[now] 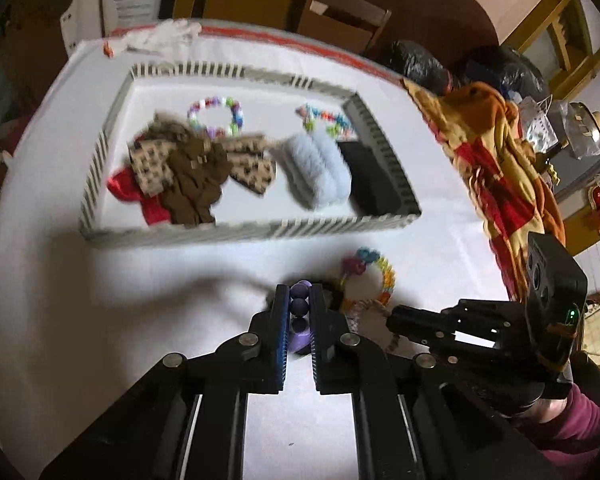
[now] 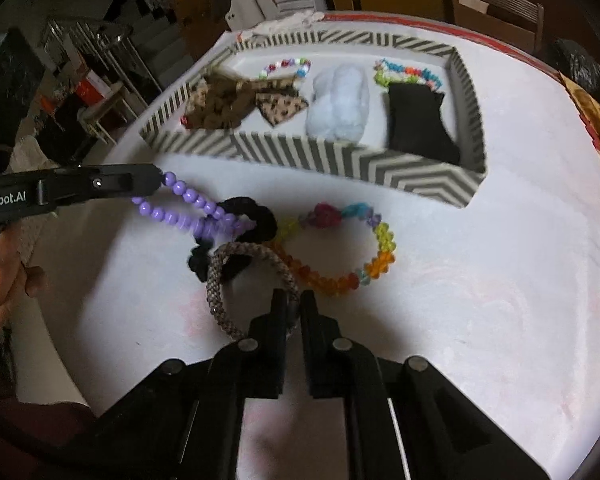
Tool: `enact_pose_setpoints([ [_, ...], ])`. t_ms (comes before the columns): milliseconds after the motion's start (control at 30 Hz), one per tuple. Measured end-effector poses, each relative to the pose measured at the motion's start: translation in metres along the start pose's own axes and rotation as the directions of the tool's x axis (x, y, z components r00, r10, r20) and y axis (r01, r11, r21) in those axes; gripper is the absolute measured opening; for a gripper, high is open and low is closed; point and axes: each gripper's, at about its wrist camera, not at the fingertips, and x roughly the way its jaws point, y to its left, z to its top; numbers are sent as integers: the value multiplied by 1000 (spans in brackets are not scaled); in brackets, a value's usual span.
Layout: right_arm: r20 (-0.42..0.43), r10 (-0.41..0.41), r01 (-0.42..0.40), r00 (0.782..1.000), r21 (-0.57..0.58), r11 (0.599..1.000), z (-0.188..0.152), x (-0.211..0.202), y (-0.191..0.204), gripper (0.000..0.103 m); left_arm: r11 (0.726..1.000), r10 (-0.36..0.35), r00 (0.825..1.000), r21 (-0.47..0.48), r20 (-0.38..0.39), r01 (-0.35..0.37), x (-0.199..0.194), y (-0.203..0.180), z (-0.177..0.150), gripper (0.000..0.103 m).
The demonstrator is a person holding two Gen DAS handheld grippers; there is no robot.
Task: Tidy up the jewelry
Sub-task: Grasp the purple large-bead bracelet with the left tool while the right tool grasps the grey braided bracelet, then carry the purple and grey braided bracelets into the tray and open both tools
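Four bands lie on the white cloth below the striped tray — two more beaded bracelets sit inside. The left gripper pinches the purple bead bracelet (left of frame); the right gripper clamps the grey braided band, lower centre.

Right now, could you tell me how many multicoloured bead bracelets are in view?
3: two inside the striped tray, one far-left, one far-right; one on the table outside. Others may be hidden.

6 bracelets, 1 tray
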Motion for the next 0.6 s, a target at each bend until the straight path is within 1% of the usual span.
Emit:
enact_pose_setpoints([
  [100,30,28,-28,999,16,999,6,-15,-3,7,1000,0,999,8,35,-1,-16,-3,9,1],
  [200,71,36,-38,997,16,999,14,-34,-4,7,1000,7,998,12,62,-8,-30,-6,20,1],
  [400,134,0,-3,991,25,1000,38,-63,-12,7,998,47,992,32,121,-52,-48,-11,51,1],
  [600,172,-33,24,985,50,998,65,-75,-26,7,993,100,982,43,159,-108,-48,-15,77,1],
])
